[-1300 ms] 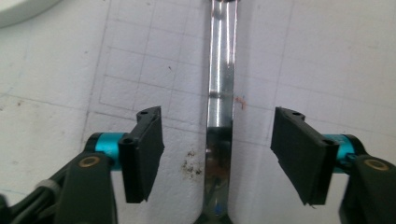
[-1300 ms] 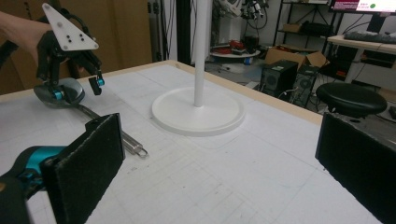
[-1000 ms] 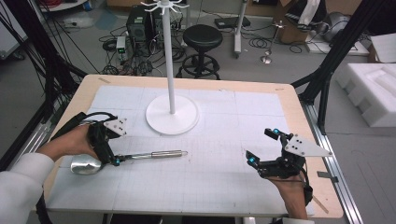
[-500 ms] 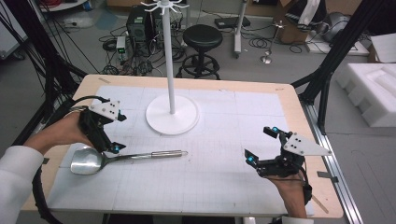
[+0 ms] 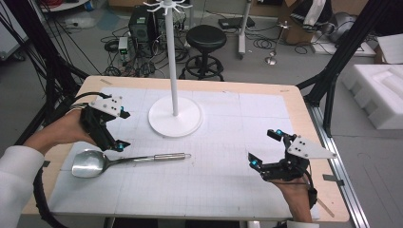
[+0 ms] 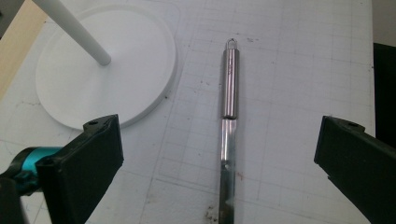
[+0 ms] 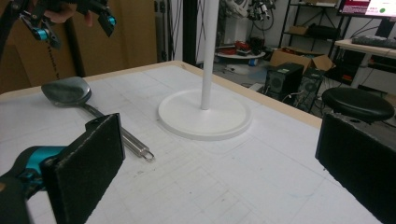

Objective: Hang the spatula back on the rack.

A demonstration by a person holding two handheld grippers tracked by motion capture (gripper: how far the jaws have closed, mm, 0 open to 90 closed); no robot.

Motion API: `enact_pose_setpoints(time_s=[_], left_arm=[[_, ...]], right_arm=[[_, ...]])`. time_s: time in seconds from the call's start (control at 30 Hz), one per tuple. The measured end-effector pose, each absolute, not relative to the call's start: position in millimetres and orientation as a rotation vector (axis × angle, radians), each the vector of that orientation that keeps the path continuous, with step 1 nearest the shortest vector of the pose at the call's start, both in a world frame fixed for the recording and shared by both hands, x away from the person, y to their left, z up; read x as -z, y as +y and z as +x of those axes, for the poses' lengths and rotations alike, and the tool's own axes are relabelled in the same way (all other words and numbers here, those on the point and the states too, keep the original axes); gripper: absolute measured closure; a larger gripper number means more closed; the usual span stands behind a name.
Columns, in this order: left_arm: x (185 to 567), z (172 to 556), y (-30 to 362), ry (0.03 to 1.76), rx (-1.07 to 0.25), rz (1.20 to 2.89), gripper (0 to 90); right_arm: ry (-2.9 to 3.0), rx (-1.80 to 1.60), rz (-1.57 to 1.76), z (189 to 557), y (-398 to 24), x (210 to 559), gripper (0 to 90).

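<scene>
Risk: left hand-held gripper (image 5: 119,128), wide open and empty, may nudge the shiny steel spoon (image 5: 126,161) sideways; right hand-held gripper (image 5: 264,149) likewise gapes empty.

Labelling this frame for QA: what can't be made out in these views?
- Steel spoon with a tubular handle: its bowl is cut off by the bottom edge in the left gripper view.
- White stand with a round base: hooks at the top are cropped by the edge and too small to count in the high view; the pole leaves the frame in both gripper views.
- Right gripper: the hand beneath it is mostly hidden by the gripper body in the high view.
</scene>
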State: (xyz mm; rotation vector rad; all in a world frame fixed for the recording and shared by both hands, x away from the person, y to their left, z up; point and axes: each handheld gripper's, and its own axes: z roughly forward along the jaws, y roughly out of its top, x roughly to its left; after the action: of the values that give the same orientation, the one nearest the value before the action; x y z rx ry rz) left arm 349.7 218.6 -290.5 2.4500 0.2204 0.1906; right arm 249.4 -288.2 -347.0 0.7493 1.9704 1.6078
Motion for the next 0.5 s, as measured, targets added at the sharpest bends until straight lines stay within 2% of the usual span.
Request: enact_pose_setpoints(time_s=[0.5], left_arm=[[287,354,159,0.157,-0.132,2.562,1.7]], right_arm=[[1.967,-1.617,0.749,249,-290,347,0.4]])
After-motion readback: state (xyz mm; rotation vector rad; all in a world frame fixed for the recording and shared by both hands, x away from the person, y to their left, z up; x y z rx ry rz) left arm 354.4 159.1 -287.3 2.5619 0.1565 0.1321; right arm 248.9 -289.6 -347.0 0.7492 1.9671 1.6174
